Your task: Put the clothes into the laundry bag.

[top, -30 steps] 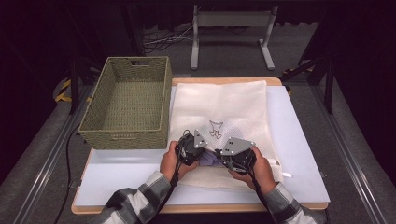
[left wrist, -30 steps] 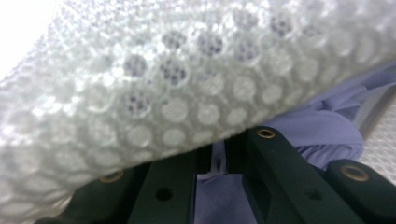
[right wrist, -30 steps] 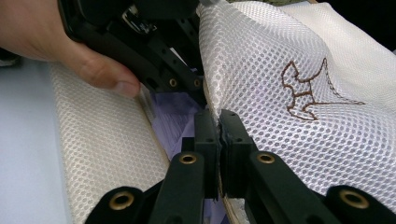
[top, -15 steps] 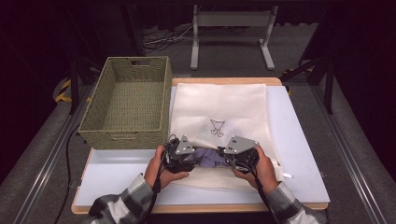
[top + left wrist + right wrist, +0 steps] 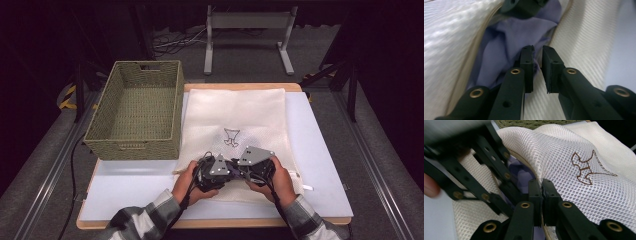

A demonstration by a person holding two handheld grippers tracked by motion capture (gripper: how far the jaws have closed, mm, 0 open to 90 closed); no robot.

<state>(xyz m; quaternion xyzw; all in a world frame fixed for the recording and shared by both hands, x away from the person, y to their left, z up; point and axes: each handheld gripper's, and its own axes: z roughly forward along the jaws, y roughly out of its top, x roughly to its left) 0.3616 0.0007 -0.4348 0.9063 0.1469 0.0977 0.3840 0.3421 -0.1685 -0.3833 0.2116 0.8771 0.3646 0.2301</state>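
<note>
recording lab; dark surround (metal rails [image 5: 47, 175]), white table [image 5: 320, 165]

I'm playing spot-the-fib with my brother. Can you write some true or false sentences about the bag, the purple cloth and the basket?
1. The woven basket has purple cloth in it. False: it is empty; the purple cloth sits in the mouth of the white mesh bag.
2. The right hand-held gripper pinches the bag's top edge. True.
3. The bag has a small brown stitched design. True.
4. The bag hangs off the table. False: it lies flat on the white board, beside the basket.
5. The left hand-held gripper is far from the bag. False: its tips are at the bag's opening, by the purple cloth, with a narrow gap between the jaws.
</note>
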